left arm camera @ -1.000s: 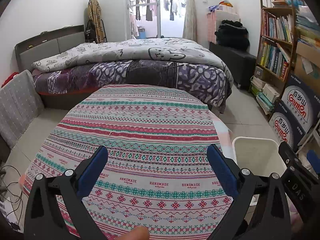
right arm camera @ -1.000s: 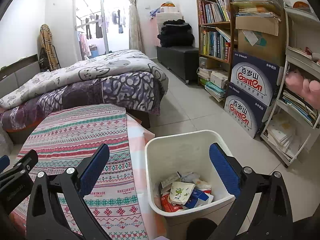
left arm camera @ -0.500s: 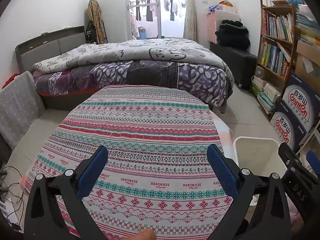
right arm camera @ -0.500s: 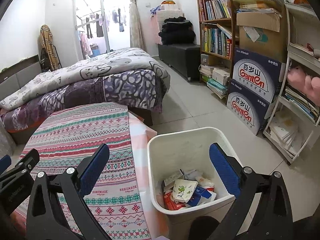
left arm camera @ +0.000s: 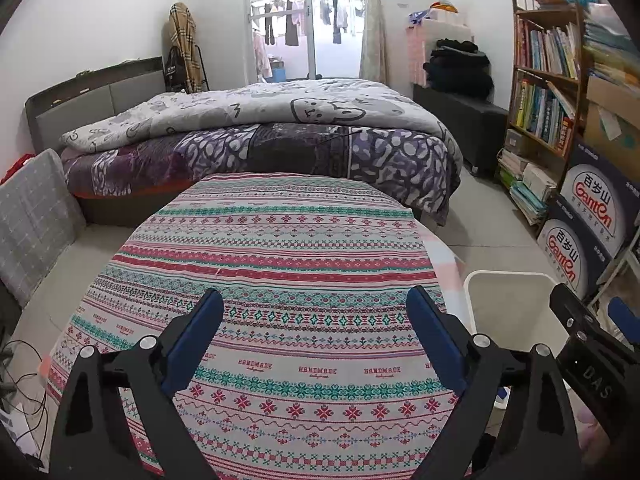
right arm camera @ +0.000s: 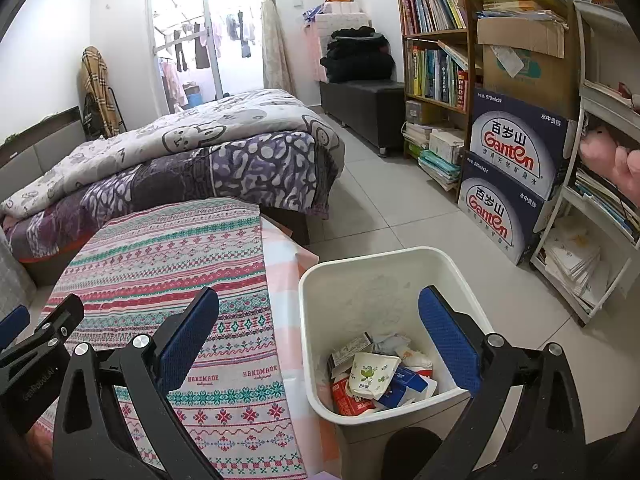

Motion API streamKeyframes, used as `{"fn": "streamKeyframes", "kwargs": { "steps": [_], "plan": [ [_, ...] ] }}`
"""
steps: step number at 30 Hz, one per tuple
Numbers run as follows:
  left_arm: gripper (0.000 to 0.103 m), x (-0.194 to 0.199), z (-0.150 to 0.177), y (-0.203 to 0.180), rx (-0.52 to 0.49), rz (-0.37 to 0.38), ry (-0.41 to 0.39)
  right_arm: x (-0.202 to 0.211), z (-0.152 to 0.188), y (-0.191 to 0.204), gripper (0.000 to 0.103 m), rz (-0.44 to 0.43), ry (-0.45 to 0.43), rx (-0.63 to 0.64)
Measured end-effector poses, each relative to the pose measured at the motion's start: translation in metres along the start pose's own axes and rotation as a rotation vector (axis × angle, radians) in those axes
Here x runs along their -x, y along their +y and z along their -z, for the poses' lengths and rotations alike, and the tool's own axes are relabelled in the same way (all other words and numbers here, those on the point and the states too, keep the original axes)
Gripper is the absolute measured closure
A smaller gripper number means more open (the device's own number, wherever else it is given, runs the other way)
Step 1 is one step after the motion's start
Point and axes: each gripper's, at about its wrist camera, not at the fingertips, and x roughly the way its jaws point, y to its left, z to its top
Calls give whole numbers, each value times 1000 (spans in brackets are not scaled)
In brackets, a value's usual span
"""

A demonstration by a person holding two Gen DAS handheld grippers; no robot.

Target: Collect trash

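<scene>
Hovering over the patterned tablecloth (left arm camera: 280, 264), left gripper (left arm camera: 315, 322) with blue pads spread wide, nothing between them. Beside it, right gripper (right arm camera: 319, 320), likewise spread and empty, straddling the near rim of the white bin (right arm camera: 400, 256). Only in the right wrist view: trash inside the bin, a crumpled paper cup (right arm camera: 370, 374) with green print, a red carton (right arm camera: 346, 398) and a blue carton (right arm camera: 404, 384) heaped at the bottom. Cup on its side, mouth turned up and left, long axis slanting. In the left wrist view, just the bin's rim (left arm camera: 508, 276) at the table's right edge, contents hidden. Farther off, bed (left arm camera: 256, 136) with grey quilt, bookshelf (right arm camera: 436, 40), Ganten boxes (right arm camera: 516, 148), balcony door (left arm camera: 280, 20).
</scene>
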Motion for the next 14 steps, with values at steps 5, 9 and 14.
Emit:
{"fn": "streamKeyframes", "kwargs": {
  "steps": [5, 9, 14],
  "plan": [
    [13, -1, 0, -2, -5, 2, 4, 0, -1, -1, 7, 0, 2, -1],
    [12, -2, 0, -1, 12, 1, 16, 0, 0, -1, 7, 4, -4, 3],
    [10, -3, 0, 1, 29, 5, 26, 0, 0, -1, 7, 4, -2, 4]
  ]
}}
